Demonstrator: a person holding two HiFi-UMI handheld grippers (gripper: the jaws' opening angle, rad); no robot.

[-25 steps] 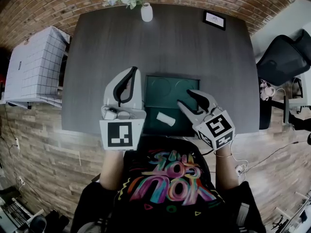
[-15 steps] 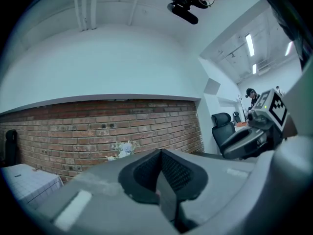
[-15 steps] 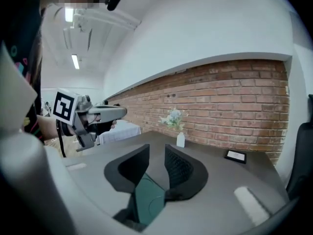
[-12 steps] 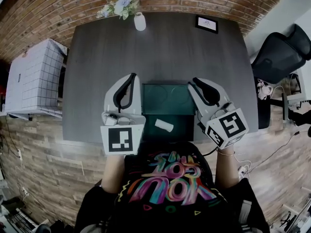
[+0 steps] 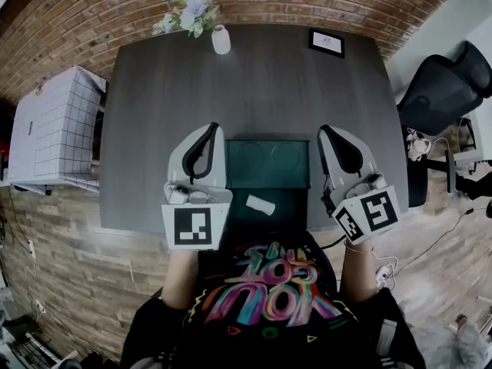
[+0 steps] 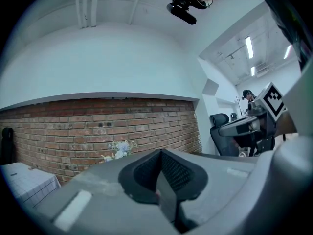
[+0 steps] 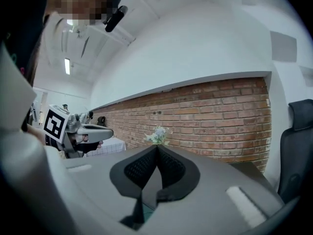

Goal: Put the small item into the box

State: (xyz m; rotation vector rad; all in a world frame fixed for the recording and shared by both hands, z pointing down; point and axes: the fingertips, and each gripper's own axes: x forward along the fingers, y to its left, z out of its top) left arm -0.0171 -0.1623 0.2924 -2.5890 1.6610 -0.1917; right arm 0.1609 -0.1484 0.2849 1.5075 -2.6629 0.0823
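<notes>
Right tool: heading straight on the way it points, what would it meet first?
Probably the white vase of pale flowers, ahead of the shut right tool at the far edge of the dark table; depth is unclear.

right tongs (image 7: 156, 148) pressed together and empty, flowers (image 7: 157, 135) before brick wall (image 7: 220, 116), left tongs (image 7: 105, 131) at left

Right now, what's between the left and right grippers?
Head view: the green box lies between the left gripper and right gripper, with the small white item on its near part.
</notes>
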